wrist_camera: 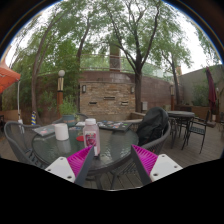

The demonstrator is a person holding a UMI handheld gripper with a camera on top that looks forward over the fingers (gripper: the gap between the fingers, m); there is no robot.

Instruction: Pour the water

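Bottle [91, 136] right of cup [62, 131]

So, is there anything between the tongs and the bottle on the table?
Nothing visible. The bottle stands on the glass table just ahead of the open tongs, nearer the left finger. The white cup stands off to the bottle's left, not in the way.

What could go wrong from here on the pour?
1. The gripper is open with nothing held; the bottle stands just ahead of one finger, not centred, so closing may knock it over.
2. The white cup sits close beside the bottle and could get bumped on approach.
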